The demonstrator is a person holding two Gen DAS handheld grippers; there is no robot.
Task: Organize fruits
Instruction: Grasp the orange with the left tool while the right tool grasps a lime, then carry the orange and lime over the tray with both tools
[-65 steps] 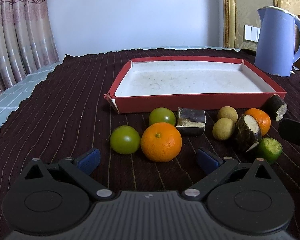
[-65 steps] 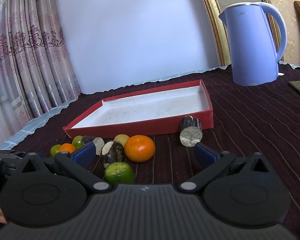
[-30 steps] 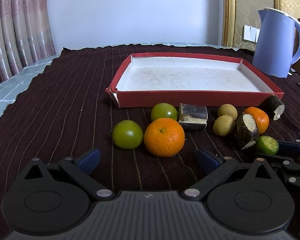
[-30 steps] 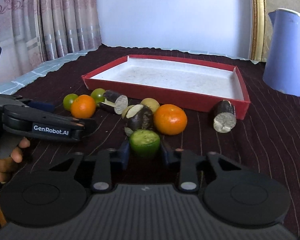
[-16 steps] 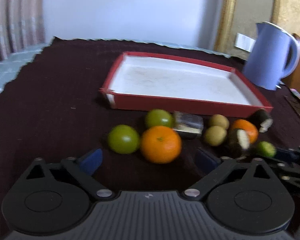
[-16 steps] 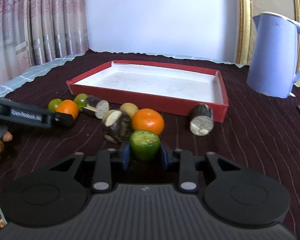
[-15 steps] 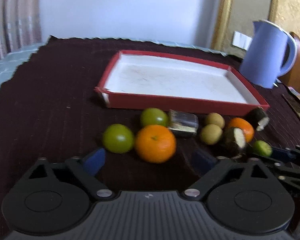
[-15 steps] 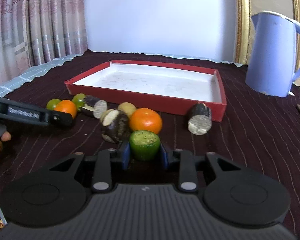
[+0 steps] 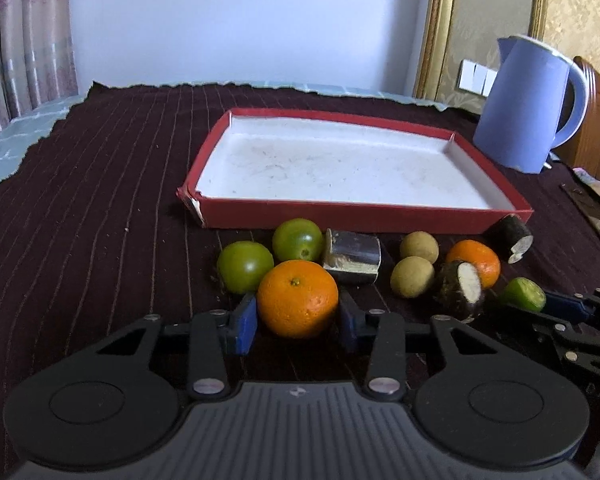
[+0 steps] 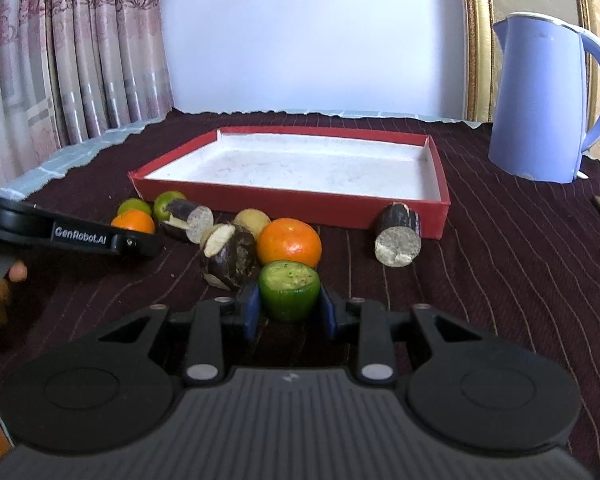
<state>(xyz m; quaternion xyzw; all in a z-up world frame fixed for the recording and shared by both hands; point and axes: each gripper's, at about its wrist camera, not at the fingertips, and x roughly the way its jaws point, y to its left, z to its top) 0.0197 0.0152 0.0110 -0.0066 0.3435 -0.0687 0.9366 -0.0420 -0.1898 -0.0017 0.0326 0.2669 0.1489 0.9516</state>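
My left gripper (image 9: 298, 320) is shut on a large orange (image 9: 298, 298), which sits low over the dark cloth. My right gripper (image 10: 289, 308) is shut on a cut green lime (image 10: 289, 288); the lime also shows at the right of the left wrist view (image 9: 525, 294). Loose on the cloth lie two green tomatoes (image 9: 245, 266), a dark cane piece (image 9: 352, 256), two longans (image 9: 412, 276), a small orange (image 10: 290, 247), a dark cut root (image 10: 228, 258) and another cane piece (image 10: 398, 236). The empty red tray (image 9: 364, 216) stands just behind them.
A blue kettle (image 10: 548, 100) stands at the back right beside the tray. Curtains (image 10: 72, 52) hang at the left past the table edge. The person's hand (image 10: 0, 292) holds the left gripper at the left of the right wrist view.
My left gripper has moved forward and closed on the large orange. My right gripper closed on the green lime about a second ago and still holds it, now a little higher.
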